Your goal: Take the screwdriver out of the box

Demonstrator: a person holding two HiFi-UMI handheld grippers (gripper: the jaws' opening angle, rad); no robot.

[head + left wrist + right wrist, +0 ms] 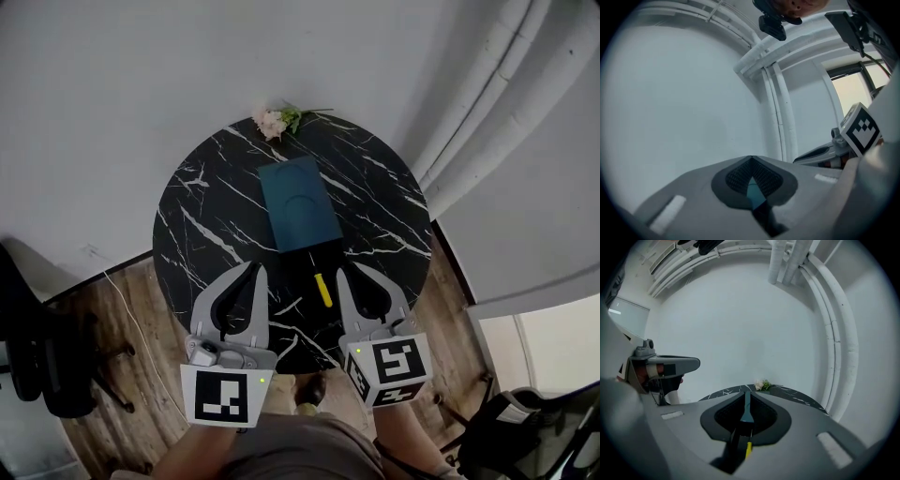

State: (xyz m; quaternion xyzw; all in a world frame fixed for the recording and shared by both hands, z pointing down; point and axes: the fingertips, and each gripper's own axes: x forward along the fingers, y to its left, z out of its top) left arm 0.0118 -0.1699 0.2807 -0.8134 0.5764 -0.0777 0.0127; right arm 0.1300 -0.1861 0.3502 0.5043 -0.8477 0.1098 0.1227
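Note:
A closed teal box (pixel 297 204) lies in the middle of the round black marble table (pixel 206 225). A screwdriver (pixel 322 286) with a yellow handle rests on the table just in front of the box, outside it. My left gripper (pixel 255 270) hovers to the screwdriver's left and my right gripper (pixel 349 270) to its right; both are shut and hold nothing. In the left gripper view the left gripper (pixel 751 161) shows the box (pixel 753 192) through its slit. Through the right gripper (pixel 746 394) I see the box (pixel 746 411) and the screwdriver (pixel 748 449).
A small pink flower sprig (pixel 277 120) lies at the table's far edge. White curtains (pixel 497 103) hang at the right. A dark chair (pixel 37 366) stands on the wooden floor at the left, another chair (pixel 525 422) at the bottom right. The person's shoe (pixel 309 389) shows below.

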